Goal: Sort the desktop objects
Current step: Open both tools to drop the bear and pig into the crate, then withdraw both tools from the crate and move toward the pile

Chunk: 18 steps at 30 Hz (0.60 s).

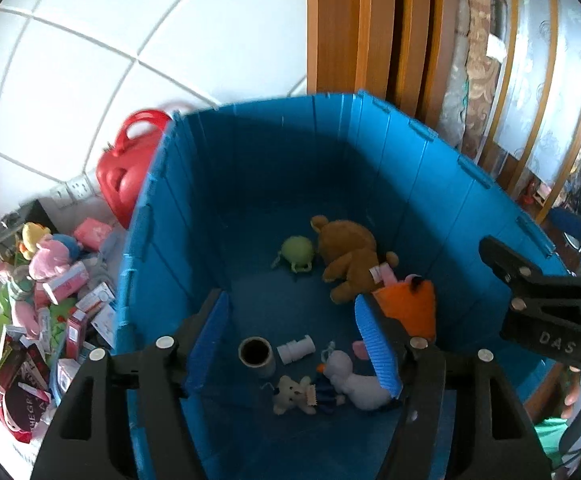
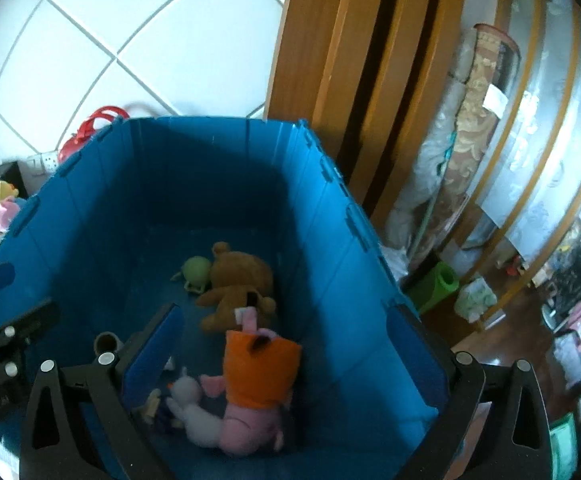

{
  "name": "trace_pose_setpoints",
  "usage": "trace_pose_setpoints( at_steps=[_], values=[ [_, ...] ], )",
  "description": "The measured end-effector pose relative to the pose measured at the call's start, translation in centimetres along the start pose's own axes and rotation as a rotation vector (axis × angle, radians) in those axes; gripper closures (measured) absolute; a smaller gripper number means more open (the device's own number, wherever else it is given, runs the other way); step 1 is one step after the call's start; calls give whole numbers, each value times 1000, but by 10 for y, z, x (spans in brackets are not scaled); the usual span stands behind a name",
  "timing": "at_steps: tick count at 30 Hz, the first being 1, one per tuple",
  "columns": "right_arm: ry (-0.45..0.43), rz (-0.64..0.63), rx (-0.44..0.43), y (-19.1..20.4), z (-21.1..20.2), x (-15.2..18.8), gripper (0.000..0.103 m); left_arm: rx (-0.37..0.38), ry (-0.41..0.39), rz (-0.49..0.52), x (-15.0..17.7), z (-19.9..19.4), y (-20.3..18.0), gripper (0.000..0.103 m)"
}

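While both jaws gape empty, blue bin (image 1: 178, 208), one brown bear (image 1: 350, 258), one tape roll (image 1: 255, 354).

Soft daylight, shadowed blue bin (image 1: 274, 168) interior (fisheye-warped, blurred edges).

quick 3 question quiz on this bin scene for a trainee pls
1. True or false: both grippers are open and hold nothing.
2. What lies right beside the brown bear on the bin floor? A) green toy B) red jug C) pink box
3. Where is the red jug: inside the bin or outside it?

Key:
1. True: the left gripper and right gripper are both open and empty.
2. A, the green toy.
3. Outside, behind the bin's left wall.
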State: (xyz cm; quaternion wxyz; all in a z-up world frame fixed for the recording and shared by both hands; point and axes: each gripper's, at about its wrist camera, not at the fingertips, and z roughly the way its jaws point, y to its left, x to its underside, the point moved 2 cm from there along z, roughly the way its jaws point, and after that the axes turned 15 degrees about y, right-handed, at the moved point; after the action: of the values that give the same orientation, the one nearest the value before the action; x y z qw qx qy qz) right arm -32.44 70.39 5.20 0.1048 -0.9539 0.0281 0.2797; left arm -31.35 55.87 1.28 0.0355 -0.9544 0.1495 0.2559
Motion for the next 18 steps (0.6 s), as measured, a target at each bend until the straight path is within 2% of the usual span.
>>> trace_pose_setpoints(
  at_steps=[2, 5, 12, 15, 18],
  values=[
    [-22, 9, -1, -1, -11, 9, 0, -2, -39, 3, 7, -13, 2, 30],
    [-57, 26, -29, -1, -30, 21, 0, -5, -92, 3, 16, -31, 5, 24],
    [-150, 28, -109, 16, -74, 41, 0, 43, -148, 9, 41, -62, 22, 23],
    [-186, 2, -139, 34, -86, 46, 0, 32, -164, -24, 54, -69, 39, 23],
    [-212, -14, -198, 56, -94, 49, 0, 12, -142, -103, 67, -71, 69, 23]
  ],
)
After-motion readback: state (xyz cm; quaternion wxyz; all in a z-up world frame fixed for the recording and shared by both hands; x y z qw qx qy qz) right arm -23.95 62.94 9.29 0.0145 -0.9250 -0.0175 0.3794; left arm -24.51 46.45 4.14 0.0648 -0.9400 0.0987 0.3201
